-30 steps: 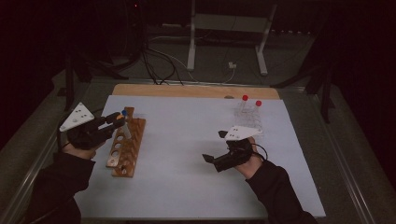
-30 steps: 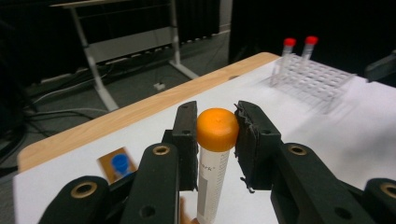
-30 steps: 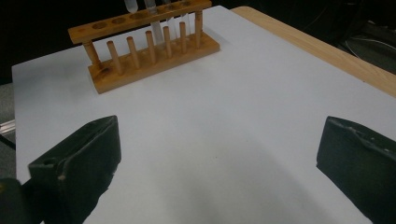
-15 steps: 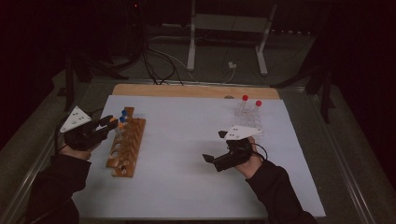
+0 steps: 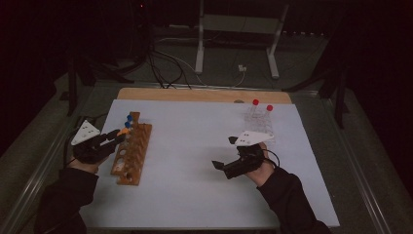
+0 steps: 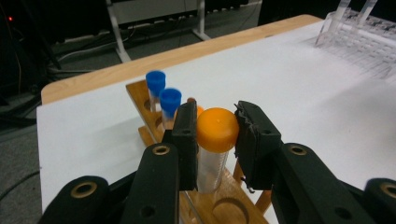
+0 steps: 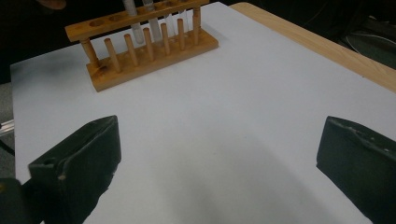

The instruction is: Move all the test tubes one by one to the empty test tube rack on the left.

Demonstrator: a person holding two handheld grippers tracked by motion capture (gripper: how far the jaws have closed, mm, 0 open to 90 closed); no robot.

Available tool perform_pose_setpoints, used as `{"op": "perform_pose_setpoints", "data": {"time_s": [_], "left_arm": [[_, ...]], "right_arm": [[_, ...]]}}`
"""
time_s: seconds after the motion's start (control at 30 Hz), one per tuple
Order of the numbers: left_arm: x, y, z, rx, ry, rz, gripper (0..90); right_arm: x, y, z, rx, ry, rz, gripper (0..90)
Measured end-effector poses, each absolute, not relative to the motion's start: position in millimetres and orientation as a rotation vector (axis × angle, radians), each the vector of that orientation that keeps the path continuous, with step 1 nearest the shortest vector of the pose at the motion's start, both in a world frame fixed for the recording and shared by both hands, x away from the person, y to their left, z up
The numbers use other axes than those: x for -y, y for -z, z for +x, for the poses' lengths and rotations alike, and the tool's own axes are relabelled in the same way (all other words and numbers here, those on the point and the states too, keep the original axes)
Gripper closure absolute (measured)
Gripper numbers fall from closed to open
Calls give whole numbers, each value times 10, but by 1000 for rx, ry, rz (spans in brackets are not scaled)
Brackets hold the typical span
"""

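Observation:
My left gripper is shut on a clear tube with an orange cap, held upright with its lower end in a hole of the wooden rack. Two blue-capped tubes stand in the rack's far holes. From above, the left gripper sits at the wooden rack on the left of the white mat. The right gripper hovers low over the mat's middle right, its jaws wide apart with nothing between them. Its own view looks across bare mat at the wooden rack.
A clear plastic rack with two red-capped tubes stands at the back right of the mat. A wooden table edge runs behind the mat. Cables and a metal stand's legs lie on the floor beyond.
The left hand has sunk and drawn slightly nearer, lowering the orange-capped tube into the rack. The right hand has stayed where it was.

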State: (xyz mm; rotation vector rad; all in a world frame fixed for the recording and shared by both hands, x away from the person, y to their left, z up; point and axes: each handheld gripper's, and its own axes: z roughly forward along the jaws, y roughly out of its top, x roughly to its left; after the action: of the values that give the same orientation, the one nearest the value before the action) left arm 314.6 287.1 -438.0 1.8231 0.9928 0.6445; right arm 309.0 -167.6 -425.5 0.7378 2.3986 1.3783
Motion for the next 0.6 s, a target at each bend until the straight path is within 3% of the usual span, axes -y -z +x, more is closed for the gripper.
{"op": "perform_pose_setpoints", "data": {"time_s": [0.6], "left_arm": [[-2852,4486,3160,-1024,-632,1868,712]], "right_arm": [[1681,4253,3092,-2401,-1382,740,0]]}}
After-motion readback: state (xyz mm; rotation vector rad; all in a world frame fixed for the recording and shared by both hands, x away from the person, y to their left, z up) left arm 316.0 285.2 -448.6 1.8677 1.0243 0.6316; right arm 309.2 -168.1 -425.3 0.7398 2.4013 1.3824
